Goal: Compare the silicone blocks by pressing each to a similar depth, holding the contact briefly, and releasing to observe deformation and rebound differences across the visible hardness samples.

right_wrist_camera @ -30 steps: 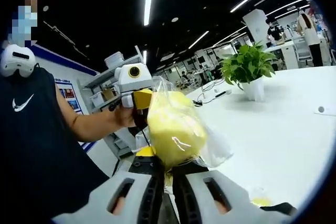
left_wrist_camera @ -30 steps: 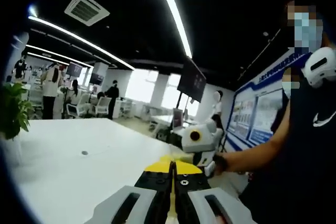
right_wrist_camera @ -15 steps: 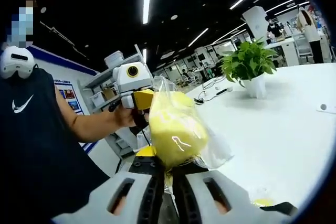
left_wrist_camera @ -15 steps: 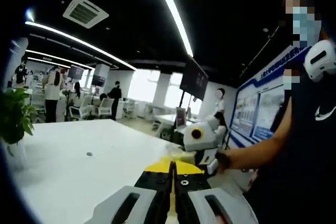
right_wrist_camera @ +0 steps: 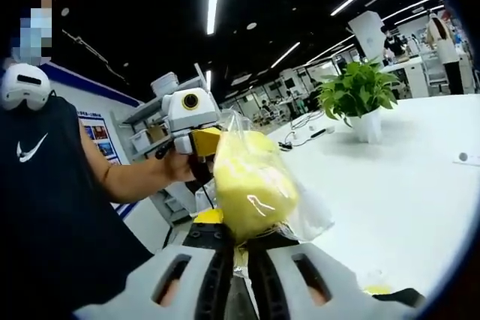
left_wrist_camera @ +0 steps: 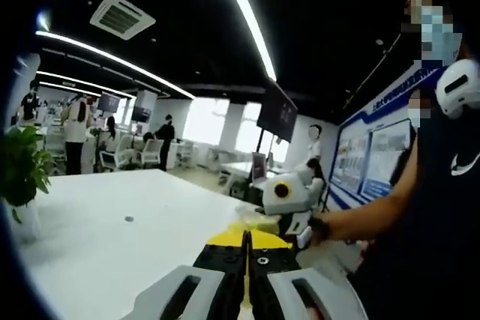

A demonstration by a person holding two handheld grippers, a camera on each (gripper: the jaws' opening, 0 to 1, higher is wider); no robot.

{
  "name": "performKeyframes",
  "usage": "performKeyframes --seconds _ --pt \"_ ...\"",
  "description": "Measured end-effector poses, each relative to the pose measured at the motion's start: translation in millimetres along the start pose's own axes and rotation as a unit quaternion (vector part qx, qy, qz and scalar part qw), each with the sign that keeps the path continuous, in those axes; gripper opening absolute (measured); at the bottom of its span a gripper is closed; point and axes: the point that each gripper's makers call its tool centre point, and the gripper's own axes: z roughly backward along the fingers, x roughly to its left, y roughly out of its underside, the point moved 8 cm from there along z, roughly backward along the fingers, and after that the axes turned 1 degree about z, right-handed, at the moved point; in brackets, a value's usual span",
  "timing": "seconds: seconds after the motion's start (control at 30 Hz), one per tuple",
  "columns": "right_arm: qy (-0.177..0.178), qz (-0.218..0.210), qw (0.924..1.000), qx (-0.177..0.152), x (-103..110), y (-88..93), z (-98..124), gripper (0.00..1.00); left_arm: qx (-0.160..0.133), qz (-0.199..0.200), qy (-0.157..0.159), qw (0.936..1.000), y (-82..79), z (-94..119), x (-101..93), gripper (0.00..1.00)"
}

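Glossy clear plastic bag [right_wrist_camera: 300, 211], seemingly matt yellow block [right_wrist_camera: 251, 185].

Each claw — left [left_wrist_camera: 247, 249], right [right_wrist_camera: 240, 249] — has grey slotted arms, black jaws and yellow tips; the person [right_wrist_camera: 45, 207] wears a black sleeveless shirt with a white swoosh.

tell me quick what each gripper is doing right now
Left gripper: jaws shut, nothing visibly held.
Right gripper: shut on the clear plastic bag holding a yellow block.
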Motion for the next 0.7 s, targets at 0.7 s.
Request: performKeyframes --seconds 0.7 --pt "0.035 0.089 0.9945 -0.042 11.4 -9.9 4.8 0.41 -0.053 0.002 0.004 0.9986 -12.6 4.6 -24.5 0.00"
